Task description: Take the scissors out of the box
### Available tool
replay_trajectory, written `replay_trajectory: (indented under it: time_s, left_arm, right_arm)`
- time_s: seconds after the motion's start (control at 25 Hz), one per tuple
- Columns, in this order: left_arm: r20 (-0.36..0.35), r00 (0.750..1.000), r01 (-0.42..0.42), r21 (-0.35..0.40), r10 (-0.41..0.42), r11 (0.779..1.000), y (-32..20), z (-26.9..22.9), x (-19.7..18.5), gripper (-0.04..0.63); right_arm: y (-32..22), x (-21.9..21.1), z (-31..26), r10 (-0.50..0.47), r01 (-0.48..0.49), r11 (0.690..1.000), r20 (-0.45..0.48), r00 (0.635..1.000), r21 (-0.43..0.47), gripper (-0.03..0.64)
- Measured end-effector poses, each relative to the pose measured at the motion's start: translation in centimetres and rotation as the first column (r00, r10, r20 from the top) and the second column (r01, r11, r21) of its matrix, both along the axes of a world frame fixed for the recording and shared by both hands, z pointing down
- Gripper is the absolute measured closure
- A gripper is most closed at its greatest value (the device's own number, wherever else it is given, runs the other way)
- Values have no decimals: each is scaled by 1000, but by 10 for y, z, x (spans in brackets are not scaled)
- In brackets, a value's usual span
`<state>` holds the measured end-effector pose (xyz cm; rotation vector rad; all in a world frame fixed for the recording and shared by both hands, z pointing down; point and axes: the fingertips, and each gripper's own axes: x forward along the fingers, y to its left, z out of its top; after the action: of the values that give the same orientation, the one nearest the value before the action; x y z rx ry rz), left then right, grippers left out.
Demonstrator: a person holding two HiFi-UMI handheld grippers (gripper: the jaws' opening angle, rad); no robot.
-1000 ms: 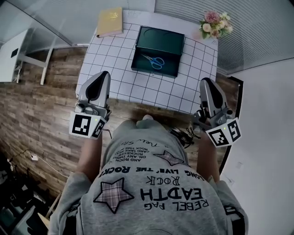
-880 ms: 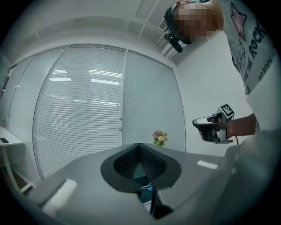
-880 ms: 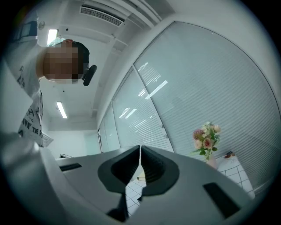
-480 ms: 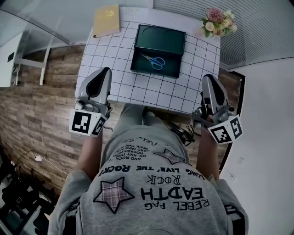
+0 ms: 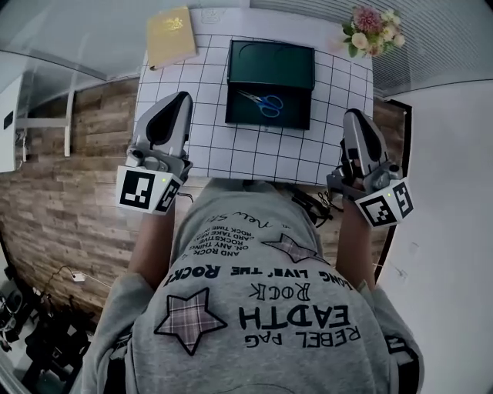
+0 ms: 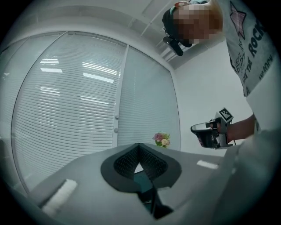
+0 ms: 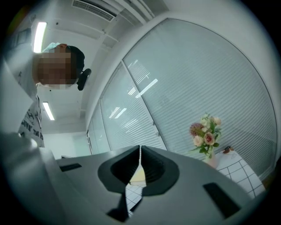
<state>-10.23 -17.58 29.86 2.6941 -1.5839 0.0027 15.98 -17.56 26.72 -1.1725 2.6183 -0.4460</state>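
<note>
inside the open green box (image 5: 271,73) lie blue-handled scissors (image 5: 262,101).

Before you:
- scissors (image 5: 264,103): blue handles
- box (image 5: 271,61): dark green
- table (image 5: 231,146): white with a thin black grid
- book (image 5: 170,36): pale yellow
- flowers (image 5: 370,21): pink and cream
- floor (image 5: 69,200): brown wood planks

On you:
- left gripper (image 5: 176,104) and right gripper (image 5: 356,117): grey, with black-and-white square markers
- shirt (image 5: 254,277): grey, with black lettering and plaid stars
</note>
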Motion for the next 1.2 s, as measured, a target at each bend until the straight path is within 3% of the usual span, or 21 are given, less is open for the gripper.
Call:
replay_trajectory:
  time_s: [0.24, 0.56, 1.2]
  left_arm:
    - [-67, 996, -58, -18, 56, 998, -28, 1, -12, 586]
    - [-72, 990, -119, -19, 117, 993, -51, 5, -19, 586]
    - [-80, 997, -20, -57, 15, 998, -49, 12, -5, 586]
  right_arm:
    - [-21, -24, -6, 14, -14, 1000, 45, 999, -13, 600]
    - [-42, -47, -1, 31, -30, 999, 31, 999, -30, 600]
    - [-58, -45, 16, -122, 119, 989, -37, 992, -91, 600]
